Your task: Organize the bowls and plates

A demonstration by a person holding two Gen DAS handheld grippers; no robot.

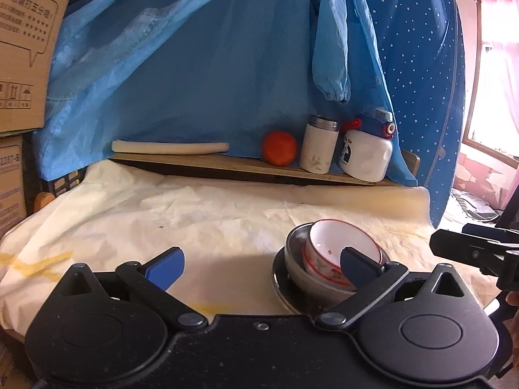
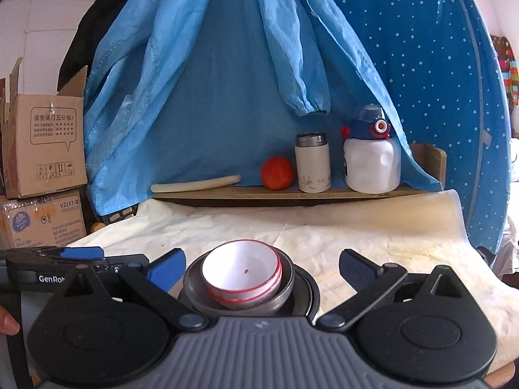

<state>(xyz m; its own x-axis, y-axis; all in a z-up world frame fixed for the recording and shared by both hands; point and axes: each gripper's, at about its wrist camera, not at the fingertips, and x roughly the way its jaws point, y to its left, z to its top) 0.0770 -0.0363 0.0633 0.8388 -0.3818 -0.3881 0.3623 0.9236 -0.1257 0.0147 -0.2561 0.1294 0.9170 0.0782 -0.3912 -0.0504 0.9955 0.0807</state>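
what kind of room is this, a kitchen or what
Probably a lived-in spare room at home, not a kitchen: stacked cardboard boxes, a blue jacket hung as backdrop, and a makeshift table under wrinkled cream cloth.

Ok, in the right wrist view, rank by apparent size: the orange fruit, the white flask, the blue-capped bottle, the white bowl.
1. white bowl, though it sits nearest the camera
2. blue-capped bottle
3. white flask
4. orange fruit

A cloth-covered table (image 2: 373,236) is backed by blue drapery (image 2: 227,97); boxes (image 2: 45,149) are stacked left, a window (image 1: 489,97) lit right.
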